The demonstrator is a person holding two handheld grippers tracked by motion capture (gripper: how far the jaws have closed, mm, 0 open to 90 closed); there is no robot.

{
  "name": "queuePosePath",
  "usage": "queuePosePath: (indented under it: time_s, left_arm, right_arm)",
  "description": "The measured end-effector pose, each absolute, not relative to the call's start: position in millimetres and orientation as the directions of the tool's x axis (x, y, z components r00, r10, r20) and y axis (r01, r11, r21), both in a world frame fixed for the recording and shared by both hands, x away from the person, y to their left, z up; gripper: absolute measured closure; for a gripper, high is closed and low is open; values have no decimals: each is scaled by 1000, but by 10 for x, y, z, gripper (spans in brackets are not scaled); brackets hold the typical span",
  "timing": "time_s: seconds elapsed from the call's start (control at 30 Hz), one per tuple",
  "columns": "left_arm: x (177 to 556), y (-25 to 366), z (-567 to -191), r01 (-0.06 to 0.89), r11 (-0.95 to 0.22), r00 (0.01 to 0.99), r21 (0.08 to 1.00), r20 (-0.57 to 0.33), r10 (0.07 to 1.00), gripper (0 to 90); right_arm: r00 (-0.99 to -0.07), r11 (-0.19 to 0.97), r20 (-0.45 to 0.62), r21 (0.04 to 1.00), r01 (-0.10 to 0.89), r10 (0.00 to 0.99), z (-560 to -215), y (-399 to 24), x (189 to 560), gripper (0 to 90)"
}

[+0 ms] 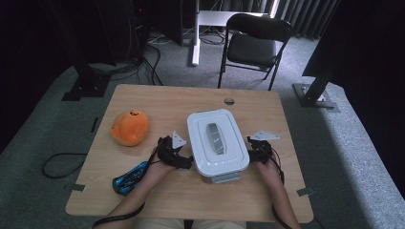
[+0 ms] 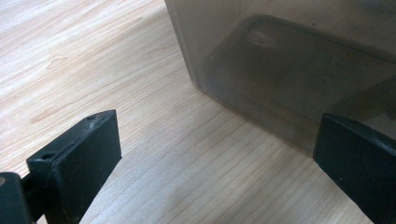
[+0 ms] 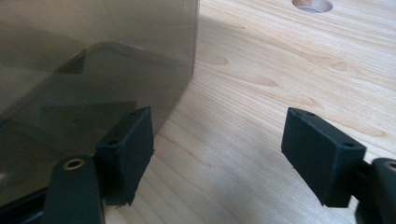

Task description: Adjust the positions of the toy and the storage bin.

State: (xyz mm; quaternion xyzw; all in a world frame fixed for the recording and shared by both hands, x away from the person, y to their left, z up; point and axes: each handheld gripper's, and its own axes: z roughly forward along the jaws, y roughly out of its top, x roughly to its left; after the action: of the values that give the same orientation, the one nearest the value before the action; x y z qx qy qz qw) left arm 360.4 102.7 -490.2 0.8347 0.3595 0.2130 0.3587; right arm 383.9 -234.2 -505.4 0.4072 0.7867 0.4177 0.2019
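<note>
High view puts your wooden counter (image 1: 157, 102) on grey carpet, a black chair (image 1: 253, 40) behind. Your lidded white container (image 1: 217, 143) sits centred, contents unseen. Your left hand-held gripper (image 1: 184, 160) and right hand-held gripper (image 1: 252, 151) flank it, jaws apart, gripping nothing.

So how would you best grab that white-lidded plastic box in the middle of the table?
Take the translucent plastic box with the white lid by its two long side walls, one tool from each side. It is too wide for one tool, and its walls stand straight and flat. The left tool and right tool already flank it, open.
</note>
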Motion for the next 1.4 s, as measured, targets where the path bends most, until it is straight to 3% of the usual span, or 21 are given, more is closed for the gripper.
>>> queuePosePath:
  time_s: [0.13, 0.33, 0.7, 0.97, 1.4]
  left_arm:
    - [3581, 1074, -4927, 469, -451, 665, 760, 33, 747, 14]
    - [3460, 1100, -4950, 482, -484, 661, 730, 59, 748, 14]
    - [3248, 1115, -5016, 480, -513, 701, 711, 41, 712, 14]
    - [3181, 1073, -5147, 483, -536, 719, 692, 35, 694, 15]
    - [3166, 1115, -5243, 492, -544, 728, 680, 21, 685, 15]
  right_arm:
    - [-586, 320, 24, 820, 475, 810, -5060, -2368, 3848, 180]
    - [-583, 301, 38, 828, 472, 812, -5036, -2438, 3741, 139]
    - [-543, 244, 69, 841, 482, 837, -4950, -2649, 3456, 126]
    - [-570, 229, 125, 830, 509, 812, -4867, -2758, 3311, 126]
    - [-548, 179, 131, 861, 475, 826, -4457, -2882, 3161, 118]
